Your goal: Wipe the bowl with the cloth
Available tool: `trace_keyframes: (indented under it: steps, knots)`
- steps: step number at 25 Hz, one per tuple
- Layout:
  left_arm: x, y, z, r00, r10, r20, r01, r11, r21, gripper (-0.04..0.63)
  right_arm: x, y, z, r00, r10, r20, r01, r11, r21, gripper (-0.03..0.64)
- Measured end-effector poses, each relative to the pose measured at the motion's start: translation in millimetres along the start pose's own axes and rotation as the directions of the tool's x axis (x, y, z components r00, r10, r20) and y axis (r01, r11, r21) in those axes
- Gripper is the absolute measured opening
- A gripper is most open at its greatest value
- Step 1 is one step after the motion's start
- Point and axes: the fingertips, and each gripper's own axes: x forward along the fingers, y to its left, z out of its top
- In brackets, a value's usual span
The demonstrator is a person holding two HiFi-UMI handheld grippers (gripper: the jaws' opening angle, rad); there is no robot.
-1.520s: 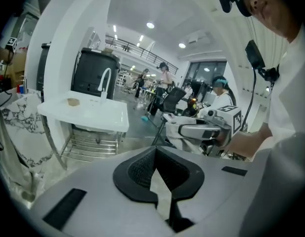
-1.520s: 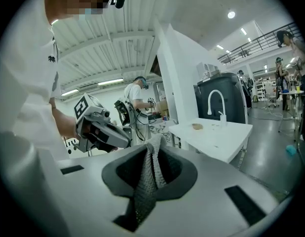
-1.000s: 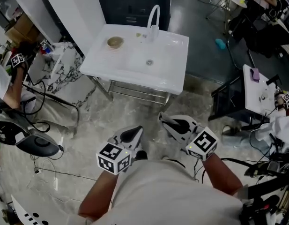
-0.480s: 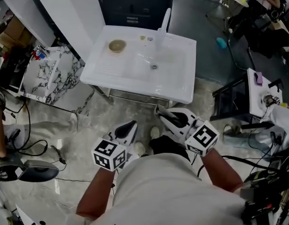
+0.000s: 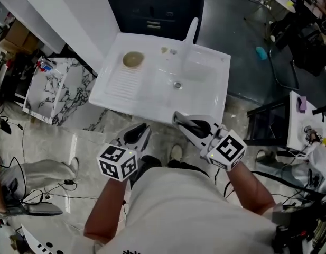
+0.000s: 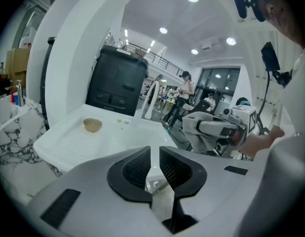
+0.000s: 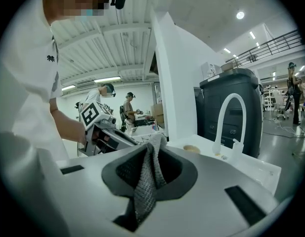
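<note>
Left arm: the forearm is reaching up from the lower left of the head view, carrying the left gripper towards the sink's front edge.
Left gripper: its jaws have just been opening and are now standing slightly apart, with nothing between them.
Bowl: the tan bowl is sitting on the ribbed left part of the white sink, in the upper middle of the frame, well apart from both grippers.
Right gripper: the right gripper is pointing at the sink's front edge from right of centre, clamping the grey cloth, which is hanging down between its jaws.
Change: the sink is now lying lower and nearer in the head view than a second ago, and both grippers are closing on its front edge.
Writing: each marker cube is showing black-and-white square patterns. A small dark print on the white sleeve is too small to read.
</note>
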Motion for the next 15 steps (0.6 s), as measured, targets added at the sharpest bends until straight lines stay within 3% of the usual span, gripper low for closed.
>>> trace_keyframes:
  steps: [8,15]
  knots:
    - [51,65,36,0.999,0.036,-0.008,-0.037,0.993,-0.110,0.063,6,-43,-7,0.999,-0.046,0.010,0.046,0.998,0.053,0.037]
    - [97,166,65,0.996,0.064,-0.058,-0.074,0.978,-0.196,0.095,31,-69,-3,0.994,-0.111,-0.024,0.112,0.993,0.036,0.037]
